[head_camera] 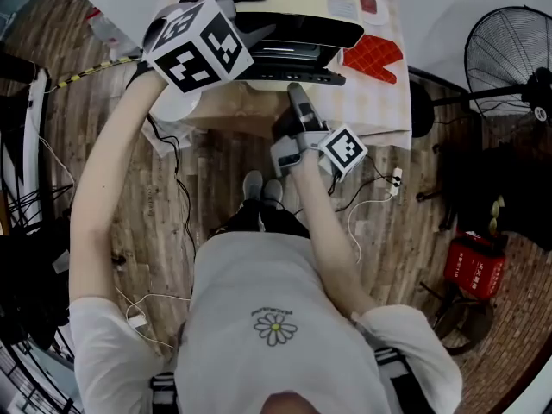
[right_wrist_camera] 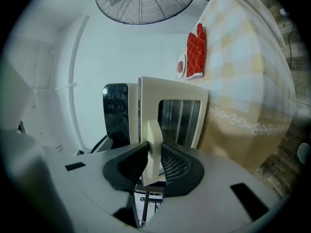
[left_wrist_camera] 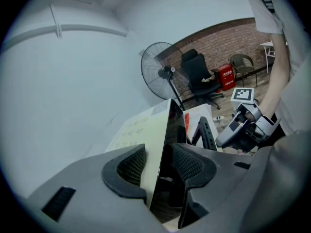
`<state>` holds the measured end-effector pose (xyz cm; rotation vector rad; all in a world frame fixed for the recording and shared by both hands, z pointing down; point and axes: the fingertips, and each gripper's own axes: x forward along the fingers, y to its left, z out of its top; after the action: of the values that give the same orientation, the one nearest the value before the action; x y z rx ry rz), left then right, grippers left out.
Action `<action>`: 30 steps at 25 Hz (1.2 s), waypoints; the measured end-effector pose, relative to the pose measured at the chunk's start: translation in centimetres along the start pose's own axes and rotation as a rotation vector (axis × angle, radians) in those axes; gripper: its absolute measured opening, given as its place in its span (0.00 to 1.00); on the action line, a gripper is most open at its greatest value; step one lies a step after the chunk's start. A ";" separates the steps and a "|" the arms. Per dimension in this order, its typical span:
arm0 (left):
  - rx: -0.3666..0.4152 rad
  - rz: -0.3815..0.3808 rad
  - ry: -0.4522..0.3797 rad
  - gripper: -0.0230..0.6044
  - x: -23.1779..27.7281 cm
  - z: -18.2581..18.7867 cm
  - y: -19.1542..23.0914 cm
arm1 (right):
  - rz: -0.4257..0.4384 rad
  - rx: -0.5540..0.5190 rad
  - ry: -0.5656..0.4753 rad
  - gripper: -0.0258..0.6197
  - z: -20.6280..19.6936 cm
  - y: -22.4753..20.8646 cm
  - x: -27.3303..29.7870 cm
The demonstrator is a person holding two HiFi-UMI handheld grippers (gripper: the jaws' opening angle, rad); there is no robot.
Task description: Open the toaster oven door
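Note:
The toaster oven [head_camera: 302, 31] stands on a table with a checked cloth [head_camera: 379, 102]. Its door [head_camera: 285, 59] is swung partly out from the body. My right gripper [head_camera: 295, 93] reaches in from the table's front edge. In the right gripper view it [right_wrist_camera: 154, 164] is shut on the cream door handle [right_wrist_camera: 154, 144], with the door's glass pane [right_wrist_camera: 180, 120] just behind. My left gripper [head_camera: 259, 20] sits on top of the oven. In the left gripper view it [left_wrist_camera: 155, 166] straddles the edge where the cream panel [left_wrist_camera: 141, 130] meets a black face, its pads closed on it.
A red oven mitt [head_camera: 373, 57] lies on the cloth right of the oven. A standing fan [head_camera: 509, 59] and a red box [head_camera: 474, 264] are on the floor to the right. Cables trail over the wooden floor by the person's feet. A black office chair [left_wrist_camera: 199, 74] stands further off.

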<state>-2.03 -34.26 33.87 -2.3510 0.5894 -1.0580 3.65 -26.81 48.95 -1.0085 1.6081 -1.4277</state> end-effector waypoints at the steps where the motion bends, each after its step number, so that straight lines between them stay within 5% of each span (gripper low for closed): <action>1: -0.001 0.001 0.001 0.34 0.0 0.0 0.0 | -0.004 -0.001 0.001 0.15 -0.1 -0.1 -0.2; 30: 0.016 0.019 -0.006 0.33 -0.1 0.1 -0.1 | -0.146 -0.030 0.133 0.13 -2.7 -5.0 -5.1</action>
<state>-2.00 -34.05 33.81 -2.3297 0.5977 -1.0433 3.70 -21.45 54.30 -1.0871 1.6836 -1.6021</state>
